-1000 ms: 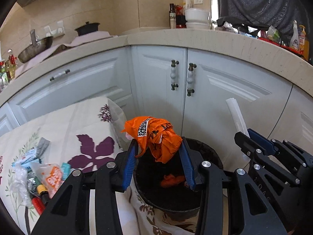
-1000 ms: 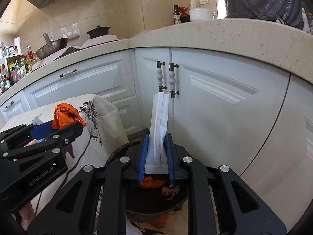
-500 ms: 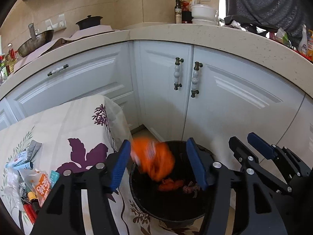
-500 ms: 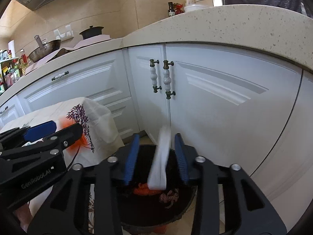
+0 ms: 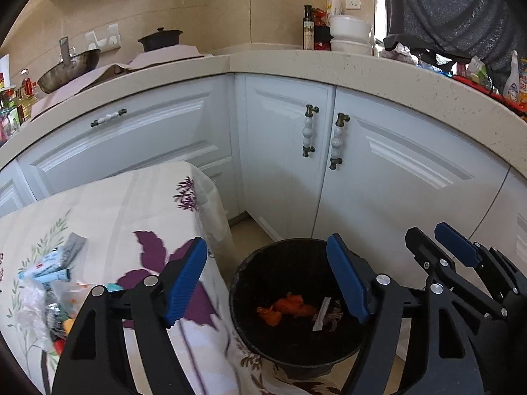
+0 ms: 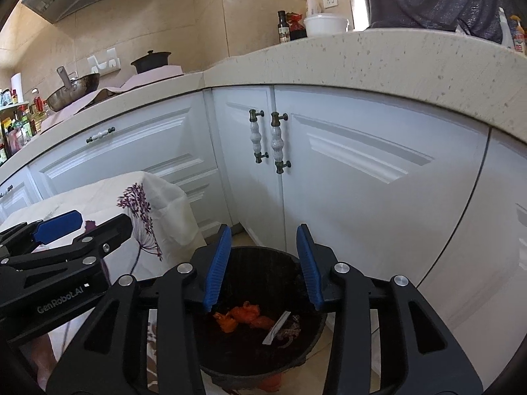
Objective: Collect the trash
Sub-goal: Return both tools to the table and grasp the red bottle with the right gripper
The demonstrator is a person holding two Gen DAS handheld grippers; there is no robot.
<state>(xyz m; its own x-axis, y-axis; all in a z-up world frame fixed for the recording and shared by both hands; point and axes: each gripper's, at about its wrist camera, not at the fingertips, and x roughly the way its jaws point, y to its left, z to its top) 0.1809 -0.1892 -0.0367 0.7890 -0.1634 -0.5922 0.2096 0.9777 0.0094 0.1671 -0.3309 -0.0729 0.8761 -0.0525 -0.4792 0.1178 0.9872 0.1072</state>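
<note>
Dropped from both just-opened, now empty hand-held grippers, left (image 5: 266, 279) and right (image 6: 262, 265), orange wrapper (image 5: 290, 307) and white packet (image 5: 321, 314) lie in the black bin (image 5: 250, 329).

The bin (image 5: 250, 279) mouth lies open from above; cabinet doors (image 5: 388, 177) wall it off at twelve o'clock, the clothed table (image 5: 108, 204) crowds nine o'clock, with trash (image 5: 49, 283) piled on its near corner
</note>
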